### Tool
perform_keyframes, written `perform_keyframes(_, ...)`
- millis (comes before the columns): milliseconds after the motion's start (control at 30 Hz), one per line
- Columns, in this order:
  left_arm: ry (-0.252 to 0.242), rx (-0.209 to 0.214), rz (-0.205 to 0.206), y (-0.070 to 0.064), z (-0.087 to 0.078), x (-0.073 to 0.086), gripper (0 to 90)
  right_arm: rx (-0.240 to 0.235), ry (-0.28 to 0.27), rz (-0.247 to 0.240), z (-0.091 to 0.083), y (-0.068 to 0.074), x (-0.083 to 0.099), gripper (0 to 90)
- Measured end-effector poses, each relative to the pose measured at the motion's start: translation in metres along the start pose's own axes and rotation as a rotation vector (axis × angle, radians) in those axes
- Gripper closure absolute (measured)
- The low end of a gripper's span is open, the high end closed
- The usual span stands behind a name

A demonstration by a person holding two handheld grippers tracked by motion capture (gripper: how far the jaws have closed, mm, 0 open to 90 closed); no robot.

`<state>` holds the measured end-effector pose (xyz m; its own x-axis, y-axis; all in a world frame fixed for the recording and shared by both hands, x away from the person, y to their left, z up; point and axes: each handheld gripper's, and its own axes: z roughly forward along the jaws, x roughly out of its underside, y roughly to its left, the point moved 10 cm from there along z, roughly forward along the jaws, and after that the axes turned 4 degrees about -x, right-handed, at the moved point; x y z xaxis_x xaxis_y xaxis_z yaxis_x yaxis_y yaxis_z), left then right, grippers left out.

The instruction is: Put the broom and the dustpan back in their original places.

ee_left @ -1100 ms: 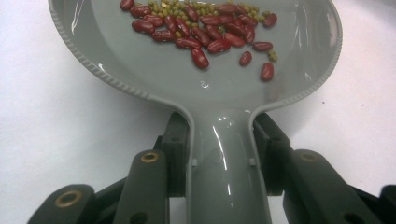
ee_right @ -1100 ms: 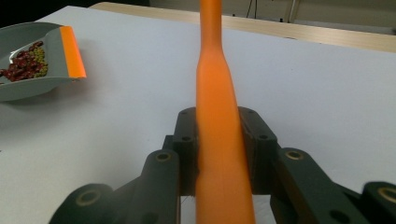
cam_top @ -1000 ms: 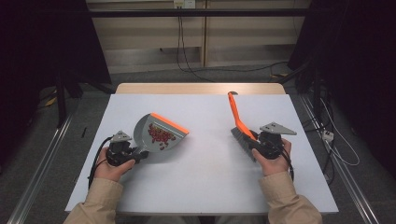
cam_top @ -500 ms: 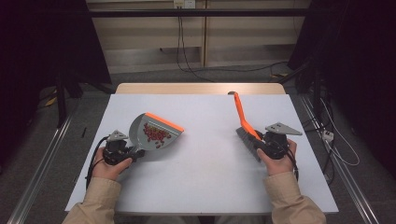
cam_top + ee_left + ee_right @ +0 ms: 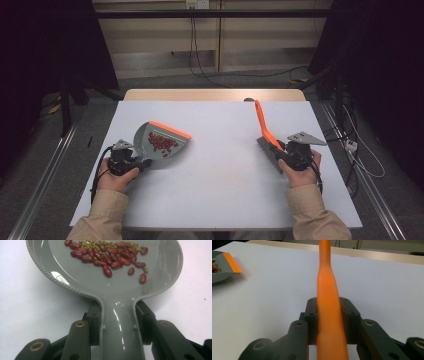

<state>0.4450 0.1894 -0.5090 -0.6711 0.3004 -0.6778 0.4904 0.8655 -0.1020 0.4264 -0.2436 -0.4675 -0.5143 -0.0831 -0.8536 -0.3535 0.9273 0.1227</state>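
A grey dustpan (image 5: pixel 161 141) with an orange front lip lies at the left of the white table (image 5: pixel 220 185). Red beans (image 5: pixel 113 258) and small green beans lie in its pan (image 5: pixel 75 277). My left gripper (image 5: pixel 131 160) is shut on the dustpan's grey handle (image 5: pixel 122 327), one jaw on each side. At the right, my right gripper (image 5: pixel 284 151) is shut on the orange handle (image 5: pixel 329 305) of a small brush (image 5: pixel 265 131). The brush handle slants up and away toward the far edge, and its dark bristles (image 5: pixel 266 150) sit low by the gripper.
A wooden strip (image 5: pixel 215 94) runs along the table's far edge. Cables (image 5: pixel 350 150) trail off the right side by a metal floor rail. White tabletop stretches between the dustpan and the brush.
Both hands have drawn back toward the near edge. The dustpan has shifted left and nearer with the left gripper; the brush has moved slightly right and nearer.
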Motion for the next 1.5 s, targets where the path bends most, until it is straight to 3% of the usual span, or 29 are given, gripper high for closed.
perform_keyframes(667,0.022,-0.067,-0.050,0.012,0.006,0.004,63.5,0.056,0.002,0.017,-0.004,-0.024,0.004,71.2)
perform_keyframes(1167,0.018,-0.077,-0.070,0.014,0.009,0.003,63.4,0.116,0.004,0.017,-0.007,-0.045,0.005,71.2)
perform_keyframes(1500,0.017,-0.077,-0.069,0.013,0.008,0.003,63.4,0.124,0.004,0.020,-0.008,-0.048,0.007,71.2)
